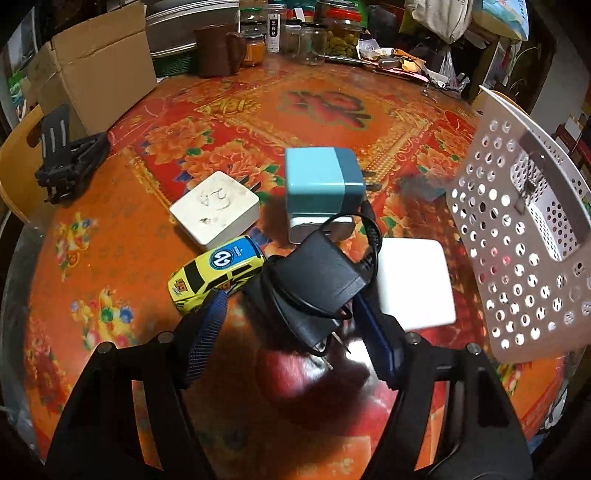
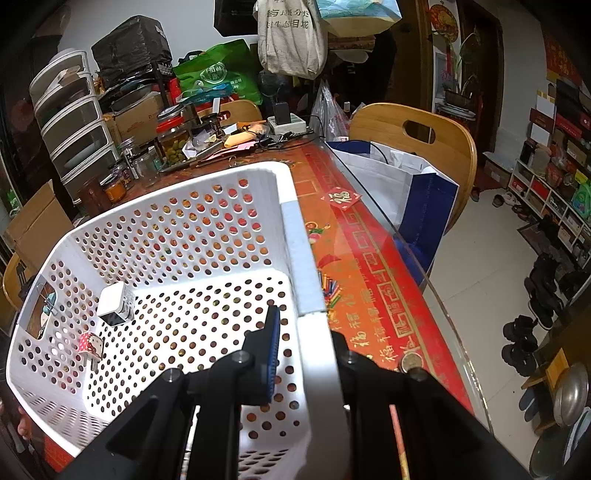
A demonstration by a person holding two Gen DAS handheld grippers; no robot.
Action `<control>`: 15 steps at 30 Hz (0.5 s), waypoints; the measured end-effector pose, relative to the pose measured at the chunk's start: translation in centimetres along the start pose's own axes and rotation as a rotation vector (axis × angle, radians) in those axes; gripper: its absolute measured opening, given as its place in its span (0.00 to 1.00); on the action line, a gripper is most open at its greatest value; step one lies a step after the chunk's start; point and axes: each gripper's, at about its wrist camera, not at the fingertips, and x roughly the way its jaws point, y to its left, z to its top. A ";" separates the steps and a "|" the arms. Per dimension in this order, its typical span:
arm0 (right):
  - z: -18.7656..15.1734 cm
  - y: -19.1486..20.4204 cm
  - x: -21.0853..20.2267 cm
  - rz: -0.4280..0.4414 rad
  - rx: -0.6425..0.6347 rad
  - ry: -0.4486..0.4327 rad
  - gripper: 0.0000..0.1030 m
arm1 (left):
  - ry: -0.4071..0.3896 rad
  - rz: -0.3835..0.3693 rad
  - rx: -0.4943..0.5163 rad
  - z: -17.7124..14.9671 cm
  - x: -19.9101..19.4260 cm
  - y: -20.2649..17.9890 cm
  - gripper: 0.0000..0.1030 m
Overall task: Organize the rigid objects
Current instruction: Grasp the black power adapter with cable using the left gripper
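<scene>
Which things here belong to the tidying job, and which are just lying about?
Job: black power adapter in left gripper, yellow toy car, teal cube charger, white perforated plastic basket.
Lying about: brown mug, cardboard box, glass jars.

Cluttered home dining room: jars (image 1: 341, 35), chair (image 2: 417, 147), shoes (image 2: 524, 343).

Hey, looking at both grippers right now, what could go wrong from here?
1. The black charger sits between the left gripper fingers with its cord looped loosely; the cord may snag the teal charger or drag the toy car.
2. The right gripper pinches only the white basket's rim, so it may slip or tilt, shifting the two small chargers inside.
</scene>
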 end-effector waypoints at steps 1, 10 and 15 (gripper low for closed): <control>0.0 0.0 0.0 0.000 0.000 0.000 0.14 | 0.006 -0.008 -0.002 0.1 0.3 0.1 0.67; 0.0 0.0 0.0 0.001 -0.001 0.000 0.14 | -0.016 -0.007 -0.003 0.7 1.1 -0.3 0.67; 0.0 0.1 0.0 0.001 -0.003 0.000 0.14 | -0.029 0.005 0.019 0.7 1.3 -0.7 0.67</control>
